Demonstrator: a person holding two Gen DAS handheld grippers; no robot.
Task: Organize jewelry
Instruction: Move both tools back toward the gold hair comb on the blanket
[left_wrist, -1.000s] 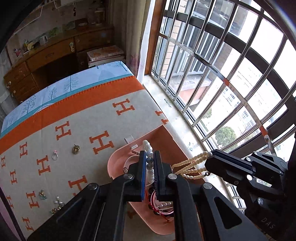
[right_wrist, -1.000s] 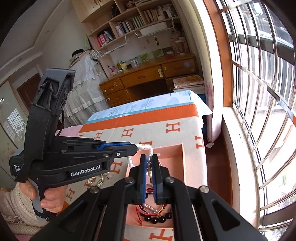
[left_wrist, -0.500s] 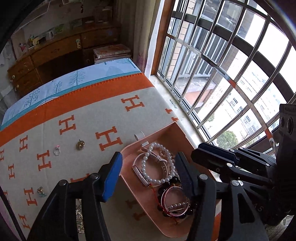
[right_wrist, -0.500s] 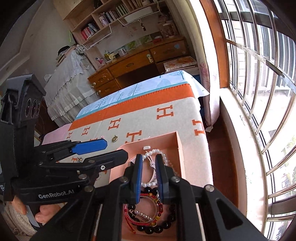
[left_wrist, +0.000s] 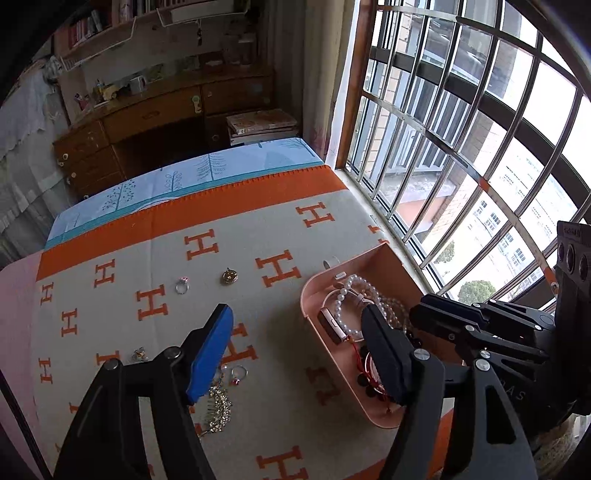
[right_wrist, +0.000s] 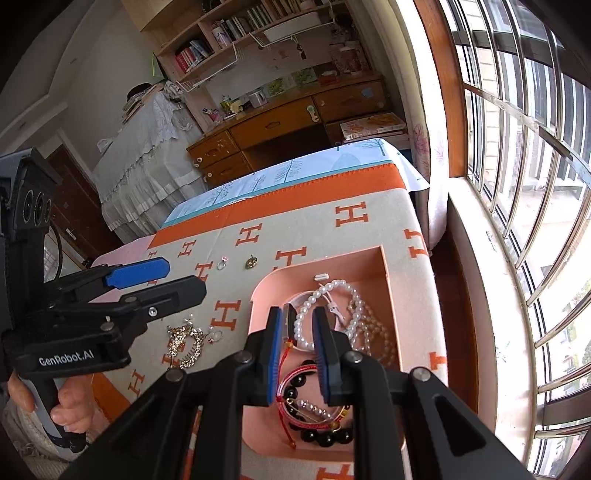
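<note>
A pink tray (left_wrist: 310, 295) (right_wrist: 384, 266) sits on the blanket near the window edge. In it lie a white pearl necklace (left_wrist: 354, 288) (right_wrist: 325, 295), a beige bead strand (right_wrist: 380, 332), a watch (left_wrist: 330, 325), and red and black bracelets (right_wrist: 314, 413). My left gripper (left_wrist: 295, 350) is open and empty, above the blanket left of the tray. My right gripper (right_wrist: 295, 350) is open and empty, above the tray's jewelry. On the blanket lie a ring (left_wrist: 181, 286) (right_wrist: 222, 263), a gold brooch (left_wrist: 229, 277) (right_wrist: 251, 262), a gold hair comb (left_wrist: 218, 406) (right_wrist: 184, 343) and small rings (left_wrist: 238, 373).
The orange-and-beige H-patterned blanket (left_wrist: 147, 258) covers the table. A barred window (left_wrist: 461, 147) and its sill run along the right. A wooden desk (left_wrist: 147, 118) and bookshelves (right_wrist: 240, 33) stand at the back. The left gripper's body (right_wrist: 74, 332) shows at left in the right wrist view.
Both grippers opened and let go of the pearl necklace, which now lies in the tray. My left gripper drew back to the left, over the blanket.
</note>
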